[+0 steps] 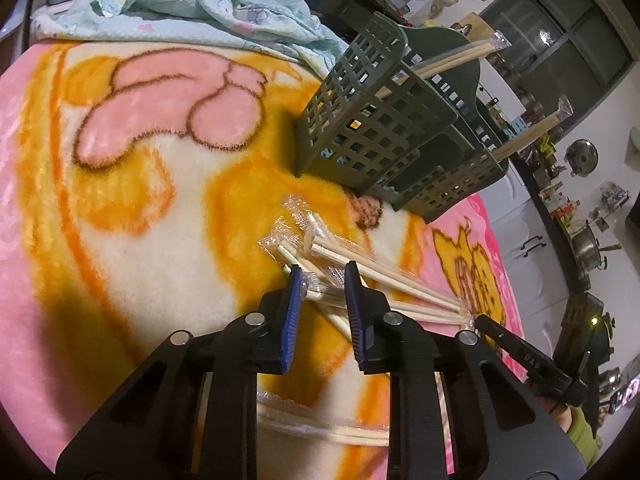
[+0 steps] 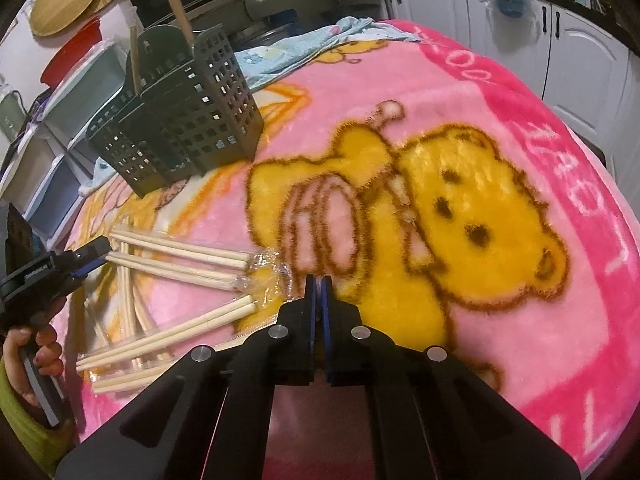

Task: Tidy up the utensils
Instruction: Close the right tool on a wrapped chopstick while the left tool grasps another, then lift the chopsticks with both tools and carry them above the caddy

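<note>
Several pairs of wooden chopsticks (image 1: 384,276) in clear wrappers lie criss-crossed on the blanket (image 1: 140,240). My left gripper (image 1: 323,276) is down on the pile, its blue pads closed against the wrapped end of one pair (image 1: 324,292). In the right wrist view, the left gripper (image 2: 100,254) sits at the far ends of the chopsticks (image 2: 180,256). My right gripper (image 2: 318,280) is shut, just right of the crinkled wrapper ends (image 2: 272,276); I cannot tell whether it pinches plastic. The dark green slotted caddy (image 1: 360,128) holds two wrapped pairs (image 1: 452,60).
A pink and yellow bear-print blanket (image 2: 520,320) covers the whole surface. A light blue towel (image 1: 200,8) is bunched behind the caddy (image 2: 192,120). A hand (image 2: 44,352) in a green sleeve holds the left gripper. White cabinets and kitchen shelves stand beyond the edge.
</note>
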Demonstrator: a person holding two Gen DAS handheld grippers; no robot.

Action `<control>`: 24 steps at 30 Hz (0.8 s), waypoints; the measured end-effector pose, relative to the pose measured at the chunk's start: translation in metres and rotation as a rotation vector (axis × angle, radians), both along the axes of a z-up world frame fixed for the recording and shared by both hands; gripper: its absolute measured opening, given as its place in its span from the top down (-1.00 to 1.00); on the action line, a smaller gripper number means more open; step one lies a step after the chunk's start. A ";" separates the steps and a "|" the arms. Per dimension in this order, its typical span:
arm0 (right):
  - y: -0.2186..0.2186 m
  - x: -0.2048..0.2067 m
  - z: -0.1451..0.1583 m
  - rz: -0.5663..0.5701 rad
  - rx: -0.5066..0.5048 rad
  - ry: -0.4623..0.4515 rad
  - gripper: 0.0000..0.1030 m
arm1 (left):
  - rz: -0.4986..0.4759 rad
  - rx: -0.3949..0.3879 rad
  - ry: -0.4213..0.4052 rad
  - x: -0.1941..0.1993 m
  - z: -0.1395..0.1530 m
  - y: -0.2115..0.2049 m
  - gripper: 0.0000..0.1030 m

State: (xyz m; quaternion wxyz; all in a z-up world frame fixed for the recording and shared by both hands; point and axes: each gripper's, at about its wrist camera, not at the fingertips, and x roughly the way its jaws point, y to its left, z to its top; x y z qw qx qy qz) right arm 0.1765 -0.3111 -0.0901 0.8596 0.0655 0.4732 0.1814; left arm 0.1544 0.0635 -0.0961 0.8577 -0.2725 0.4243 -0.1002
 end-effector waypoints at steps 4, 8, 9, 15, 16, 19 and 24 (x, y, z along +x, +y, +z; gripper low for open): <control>0.001 -0.003 0.011 0.012 -0.002 -0.036 0.95 | -0.003 0.013 -0.029 -0.004 0.009 0.001 0.76; 0.005 -0.008 0.025 0.028 -0.004 -0.084 0.95 | -0.013 0.021 -0.052 -0.008 0.017 0.001 0.79; 0.006 -0.009 0.029 0.033 -0.004 -0.095 0.95 | -0.015 0.021 -0.057 -0.009 0.019 0.001 0.80; 0.021 -0.020 0.056 0.089 -0.013 -0.184 0.95 | -0.015 0.030 -0.109 -0.016 0.037 0.004 0.85; 0.023 -0.022 0.060 0.098 -0.013 -0.196 0.95 | -0.015 0.031 -0.124 -0.017 0.043 0.005 0.86; 0.032 -0.027 0.075 0.134 -0.012 -0.240 0.96 | -0.022 0.040 -0.155 -0.020 0.055 0.004 0.88; 0.048 -0.034 0.097 0.191 0.008 -0.297 0.96 | -0.045 0.058 -0.210 -0.024 0.076 -0.003 0.90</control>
